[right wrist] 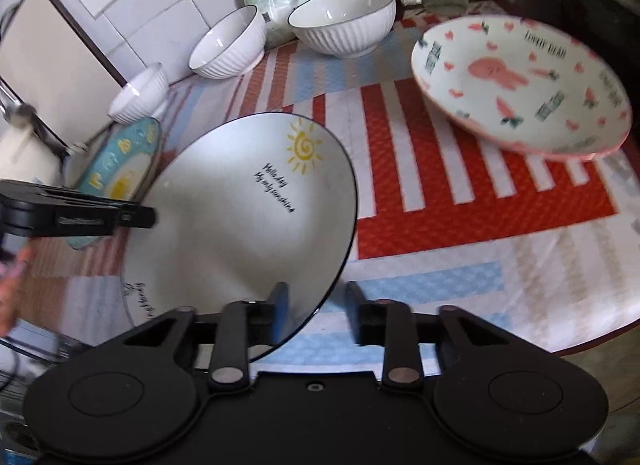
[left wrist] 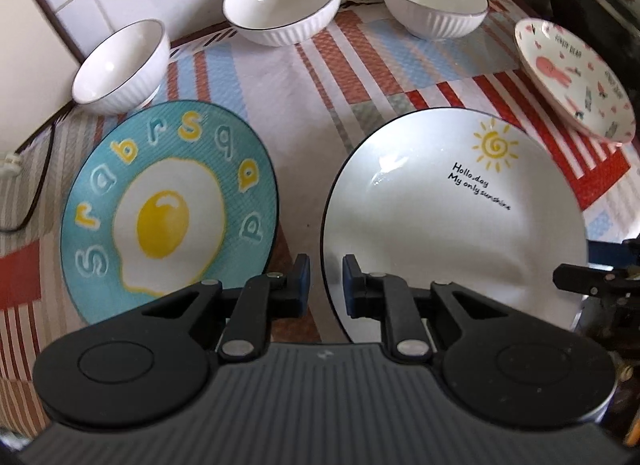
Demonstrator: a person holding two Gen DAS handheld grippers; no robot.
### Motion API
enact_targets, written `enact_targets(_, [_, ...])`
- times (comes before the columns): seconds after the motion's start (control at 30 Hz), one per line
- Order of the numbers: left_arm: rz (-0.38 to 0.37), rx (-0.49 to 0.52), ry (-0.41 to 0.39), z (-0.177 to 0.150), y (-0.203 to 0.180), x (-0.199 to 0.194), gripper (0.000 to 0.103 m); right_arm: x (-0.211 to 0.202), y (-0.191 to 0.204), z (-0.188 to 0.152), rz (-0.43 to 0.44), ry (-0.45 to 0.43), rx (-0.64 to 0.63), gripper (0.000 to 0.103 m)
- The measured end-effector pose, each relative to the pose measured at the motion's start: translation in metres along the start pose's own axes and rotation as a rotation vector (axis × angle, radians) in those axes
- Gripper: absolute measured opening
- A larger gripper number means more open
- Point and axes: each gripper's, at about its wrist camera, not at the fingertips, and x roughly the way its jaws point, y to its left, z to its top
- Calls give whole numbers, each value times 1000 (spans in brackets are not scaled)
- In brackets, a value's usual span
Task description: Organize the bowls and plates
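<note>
Right wrist view: sun plate lies flat, both tools unclenched.

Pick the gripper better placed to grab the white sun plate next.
Right, probably. The right gripper has open jaws already straddling the near rim of the white round sun-print plate. The left gripper is also open, but its jaws straddle the plate's left edge.

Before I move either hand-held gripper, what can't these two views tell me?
- Sun plate: near rim hidden behind the right hand-held gripper in the right wrist view.
- Egg plate: near edge covered by the left hand-held gripper; mostly blocked in the right view.
- Rabbit plate: cut off by the left view's fisheye edge.
</note>
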Motion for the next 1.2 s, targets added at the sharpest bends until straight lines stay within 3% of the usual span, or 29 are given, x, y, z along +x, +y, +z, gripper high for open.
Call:
enact_targets(0.27, [-46, -78, -2, -17, 10, -46, 21, -35, 17, 7, -21, -35, -99, 56])
enact_targets(0.53, [-67, -145, -48, -35, 28, -104, 27, -72, 46, 14, 23, -32, -188, 62])
enact_targets(0.8, [-70, -185, -93, -51, 58, -156, 41, -117, 92, 33, 113, -144, -268, 62])
enact_targets(1.0, [-50, -200, -89, -55, 90, -175, 42, -145, 144, 47, 189, -262, -351, 62])
enact_targets(1.2, [-24, -205, -106, -55, 131, -180, 44, -135, 187, 63, 232, -270, -382, 63])
